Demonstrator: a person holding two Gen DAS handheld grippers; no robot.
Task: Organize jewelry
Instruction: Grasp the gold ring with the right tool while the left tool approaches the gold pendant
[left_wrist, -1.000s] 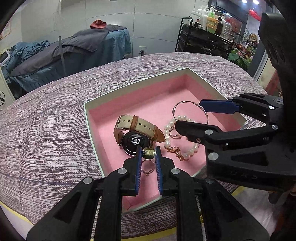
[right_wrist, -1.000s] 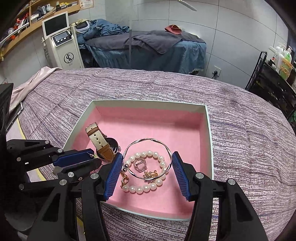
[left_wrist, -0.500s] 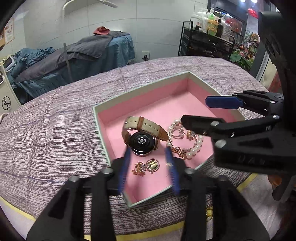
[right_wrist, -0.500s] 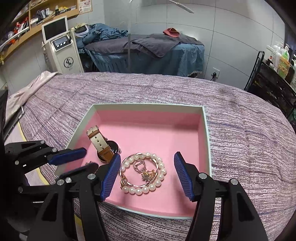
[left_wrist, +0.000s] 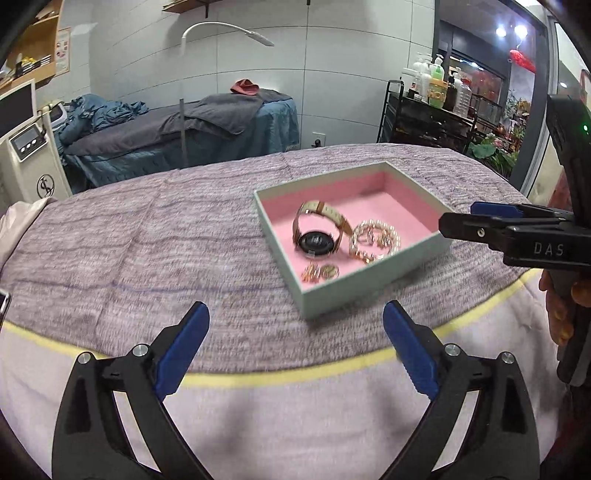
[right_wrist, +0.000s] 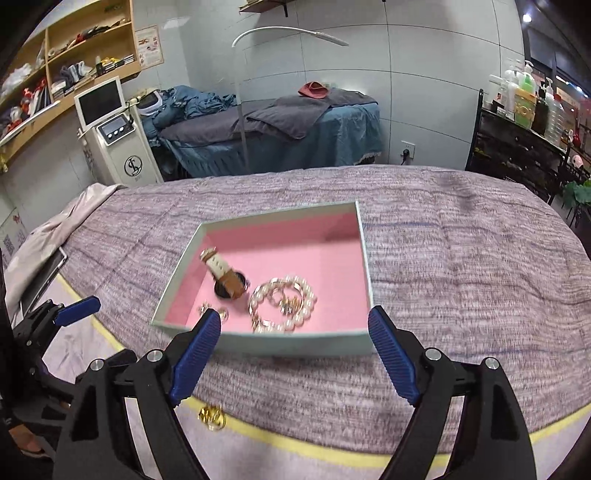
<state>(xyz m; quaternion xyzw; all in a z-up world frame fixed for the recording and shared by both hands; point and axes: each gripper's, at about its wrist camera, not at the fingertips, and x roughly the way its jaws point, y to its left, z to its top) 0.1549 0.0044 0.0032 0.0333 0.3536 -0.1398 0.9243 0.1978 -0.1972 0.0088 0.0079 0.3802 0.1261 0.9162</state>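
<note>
A mint box (left_wrist: 369, 282) (right_wrist: 280, 216) lined in pink sits on the purple-grey bedspread. It holds a watch (left_wrist: 316, 240) (right_wrist: 229, 277) with a tan strap, a pearl bracelet (left_wrist: 375, 236) (right_wrist: 284, 302) with small pieces inside its loop, and gold rings (left_wrist: 321, 271) in the near corner. My left gripper (left_wrist: 295, 314) (right_wrist: 99, 332) hangs back over the bed's near edge, jaws opening with nothing between them. My right gripper (right_wrist: 294, 315) (left_wrist: 461, 218) is just short of the box's front wall, jaws also opening and empty. A gold piece (right_wrist: 212, 417) lies near the yellow stripe.
The bedspread (right_wrist: 461, 266) ends in a yellow stripe and a pale border at the near edge. A flat dark device (right_wrist: 40, 280) lies at the left edge. Behind are a blue treatment bed (right_wrist: 295, 129), a white machine (right_wrist: 110, 140) and a black rack (left_wrist: 436, 118) of bottles.
My left gripper let go of a gold ring in the box and opened wide. Both grippers drew back from the box toward the bed's near edge, and the right jaws widened.
</note>
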